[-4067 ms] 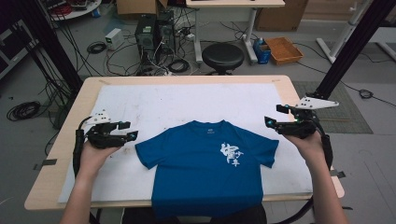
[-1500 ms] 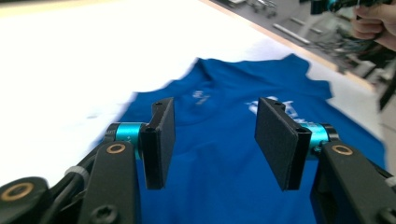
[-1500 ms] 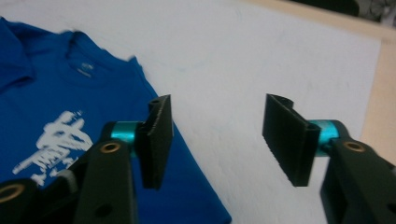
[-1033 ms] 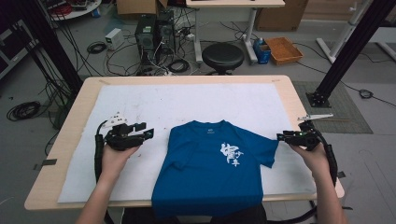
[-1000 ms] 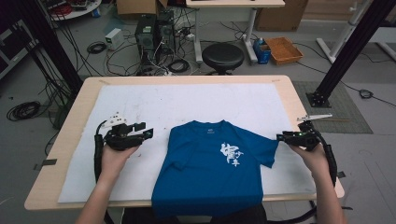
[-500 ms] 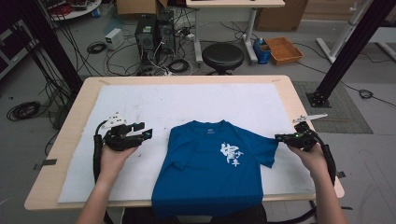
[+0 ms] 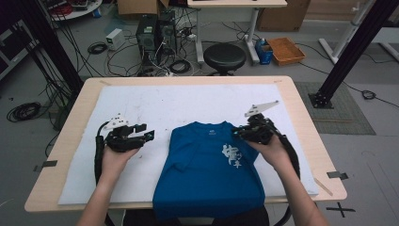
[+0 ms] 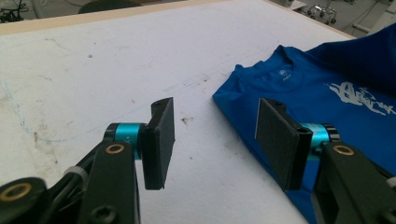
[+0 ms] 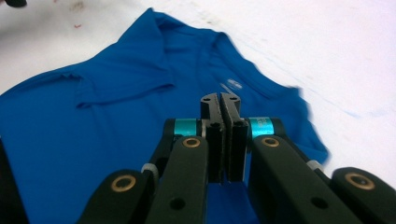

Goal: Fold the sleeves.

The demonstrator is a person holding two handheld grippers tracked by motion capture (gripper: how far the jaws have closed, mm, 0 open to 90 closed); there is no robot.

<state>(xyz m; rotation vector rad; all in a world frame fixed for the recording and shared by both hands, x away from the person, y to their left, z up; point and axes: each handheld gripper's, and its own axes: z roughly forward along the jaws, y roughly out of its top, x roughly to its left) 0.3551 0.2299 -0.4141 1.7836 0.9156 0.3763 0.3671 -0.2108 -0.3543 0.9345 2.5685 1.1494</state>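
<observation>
High view: blue T-shirt (image 7: 207,174) flat on the white cover (image 7: 188,101) of the table (image 7: 301,108), print up, collar away from the person, hem hanging over the near edge. Left sleeve already turned in over the chest. Right gripper (image 7: 237,133) over the right shoulder, just beside the collar. Jaws clenched flat together in the right gripper view. Probably pinching the right sleeve's fabric, though no cloth clearly visible between the pads. Left gripper (image 7: 148,135) parked on the bare cover just beside the shirt's left edge, released, jaws wide apart, holding nothing.

Step in hand, by judgement: folding the right sleeve inward.

To do it well:
- Keep the pinch firm until the sleeve lies across the chest.
- Carry low and straight across, so as not to drag the body of the shirt sideways.
- Aim for a straight crease from shoulder to hem, matching the left side.
- Let go only with the fabric resting flat, then lift clear upward.
- Hold the left gripper ready to pin the left edge should the shirt start to slide.

Against the earlier frames:
- Half a second back: right gripper out at the tip of the right sleeve, sleeve spread on the cover. Now well inward, sleeve no longer spread there.
- Left gripper barely moved over the last second.
- About four seconds back: both sleeves spread, grippers out at each side.
</observation>
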